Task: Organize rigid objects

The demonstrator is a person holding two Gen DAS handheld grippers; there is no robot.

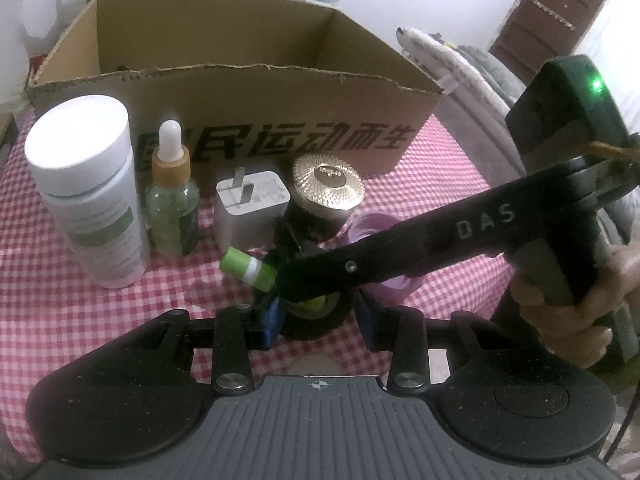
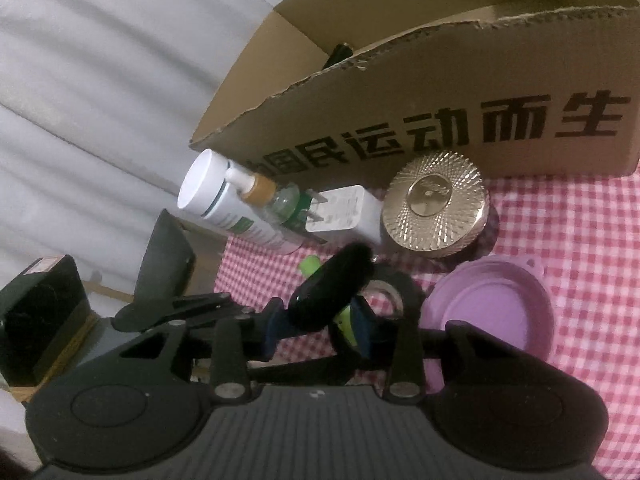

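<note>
On the checked cloth before an open cardboard box [image 1: 240, 92] stand a white bottle [image 1: 86, 184], a green dropper bottle [image 1: 173, 204], a white charger [image 1: 250, 208], a gold-lidded jar [image 1: 328, 188] and a purple lid [image 2: 492, 308]. A green tube [image 1: 248, 270] leans on a black tape roll [image 1: 316, 320]. My left gripper [image 1: 318, 320] is open with its blue pads either side of the roll. My right gripper [image 2: 318, 326] reaches in from the right, its jaws around the tube and the left gripper's black finger [image 2: 332, 292]; its grip is unclear.
The box [image 2: 440, 92] holds a dark object [image 2: 338, 54] inside. A grey and white blanket [image 1: 472, 68] lies to the right, and a brown cabinet [image 1: 548, 8] stands behind it. White curtain folds [image 2: 100, 80] hang at the left.
</note>
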